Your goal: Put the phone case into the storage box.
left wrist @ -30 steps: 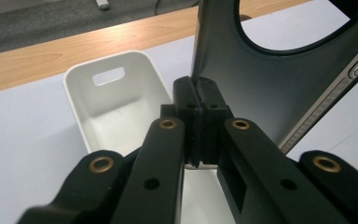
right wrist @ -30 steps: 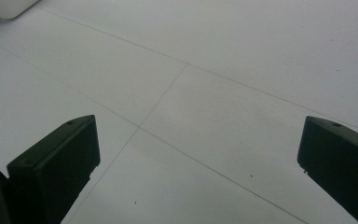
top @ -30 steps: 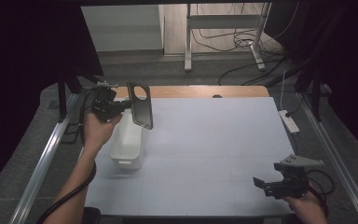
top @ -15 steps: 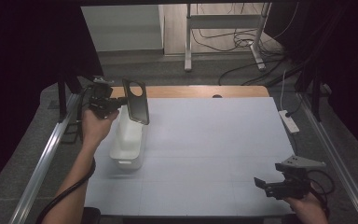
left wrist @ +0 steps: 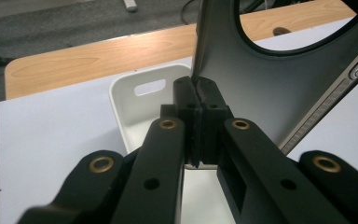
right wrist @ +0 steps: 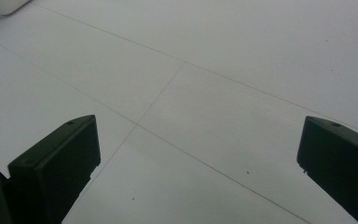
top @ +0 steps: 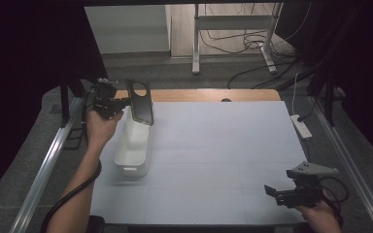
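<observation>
While the left claw point(top: 122, 103) is clenched on the thin edge of a dark phone case point(top: 141, 102), the case hangs in the air above the far end of the white bin point(top: 135, 145), near the far left corner of the surface point(top: 223, 145). In the left gripper view the two jaws stand pressed together with the rim of the phone case point(left wrist: 261, 84) between them; the case is upright, a little tilted, and its round camera opening is at the top. The white bin point(left wrist: 135, 107) lies directly under it, open and, as far as one can see, with nothing inside.

The step in hand seems to be the carrying of the case to the bin, and it looks nearly finished, because the case is already over the opening. The next move probably calls for lowering the case until its bottom edge is inside the walls, and only then letting go, so that it does not tip over the rim and fall on the surface.

At the near right corner of the surface the right claw point(top: 281, 193) rests low, released, with its jaws point(right wrist: 51, 168) wide apart and nothing between them. It seems to wait and has no part in this step.
</observation>
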Motion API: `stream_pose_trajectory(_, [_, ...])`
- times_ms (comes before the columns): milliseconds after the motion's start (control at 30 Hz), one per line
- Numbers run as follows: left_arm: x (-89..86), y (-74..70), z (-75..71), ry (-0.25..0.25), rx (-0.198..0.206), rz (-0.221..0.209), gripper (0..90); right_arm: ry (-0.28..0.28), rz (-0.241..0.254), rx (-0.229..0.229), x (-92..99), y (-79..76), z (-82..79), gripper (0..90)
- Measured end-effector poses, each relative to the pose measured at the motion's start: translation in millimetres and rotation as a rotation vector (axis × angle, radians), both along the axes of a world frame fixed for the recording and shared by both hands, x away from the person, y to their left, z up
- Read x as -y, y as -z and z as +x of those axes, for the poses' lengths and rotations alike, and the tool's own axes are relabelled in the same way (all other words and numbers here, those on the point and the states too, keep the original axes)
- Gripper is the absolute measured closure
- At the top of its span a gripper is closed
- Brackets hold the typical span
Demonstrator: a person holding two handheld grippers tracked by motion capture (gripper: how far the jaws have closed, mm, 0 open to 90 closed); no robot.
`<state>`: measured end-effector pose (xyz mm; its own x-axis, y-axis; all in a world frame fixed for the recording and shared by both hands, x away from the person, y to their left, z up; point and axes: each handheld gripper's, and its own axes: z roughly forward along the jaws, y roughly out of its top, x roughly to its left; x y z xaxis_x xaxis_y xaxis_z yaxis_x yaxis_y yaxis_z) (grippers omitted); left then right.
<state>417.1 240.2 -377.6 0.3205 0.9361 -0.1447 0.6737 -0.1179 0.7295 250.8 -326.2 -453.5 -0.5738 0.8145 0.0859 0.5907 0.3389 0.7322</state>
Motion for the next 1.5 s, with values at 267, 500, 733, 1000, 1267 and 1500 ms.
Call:
stream_pose_trajectory(267, [-3.8, 1.6, 8.0, -0.035, -0.002, 0.004, 88.9, -0.005, -0.002, -0.004, -0.1, 0.0, 0.1, 0.0])
stream_pose_trajectory(500, [-6.4, 4.4, 14.5, -0.059, -0.001, -0.003, 88.9, -0.009, -0.002, -0.008, -0.6, 0.4, 0.5, 0.0])
stream_pose_trajectory(733, [-8.2, 7.9, 21.0, -0.078, -0.003, 0.006, 88.9, -0.013, -0.004, -0.011, -0.8, 0.6, 0.9, 0.0])
stream_pose_trajectory(1000, [-14.3, 13.4, 26.8, -0.106, -0.005, -0.002, 88.9, -0.017, -0.006, -0.015, -1.1, 0.9, 1.4, 0.0])
stream_pose_trajectory(1267, [-17.2, 15.5, 32.2, -0.121, -0.005, -0.002, 89.0, -0.018, -0.007, -0.018, -1.1, 1.0, 1.6, 0.1])
stream_pose_trajectory(1500, [-17.3, 20.3, 37.8, -0.129, -0.01, -0.011, 88.9, -0.02, -0.008, -0.022, -1.2, 1.0, 1.8, 0.2])
